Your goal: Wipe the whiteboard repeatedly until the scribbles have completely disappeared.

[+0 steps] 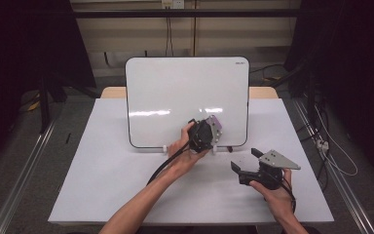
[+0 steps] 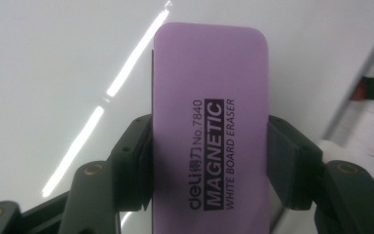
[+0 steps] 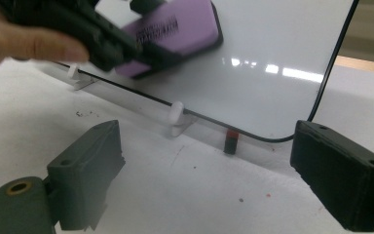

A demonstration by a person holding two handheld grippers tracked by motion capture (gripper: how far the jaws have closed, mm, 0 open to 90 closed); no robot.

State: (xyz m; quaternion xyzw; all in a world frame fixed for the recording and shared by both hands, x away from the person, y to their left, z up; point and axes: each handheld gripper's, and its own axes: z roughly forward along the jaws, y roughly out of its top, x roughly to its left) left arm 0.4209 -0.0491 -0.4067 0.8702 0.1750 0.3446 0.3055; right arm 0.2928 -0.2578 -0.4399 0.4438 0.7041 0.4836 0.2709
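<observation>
Purple eraser point(image 2: 209, 131), black "MAGNETIC" lettering, between fingers point(image 2: 131, 161).

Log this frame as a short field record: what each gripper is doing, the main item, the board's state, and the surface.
left gripper: shut on the purple eraser, held against the whiteboard
eraser label: deli No.7840 Magnetic White Board Eraser
right gripper: open, holding nothing, over the table in front of the board
whiteboard: propped upright on white clips, no marks seen
small item: a red and black piece at the board's lower edge
</observation>
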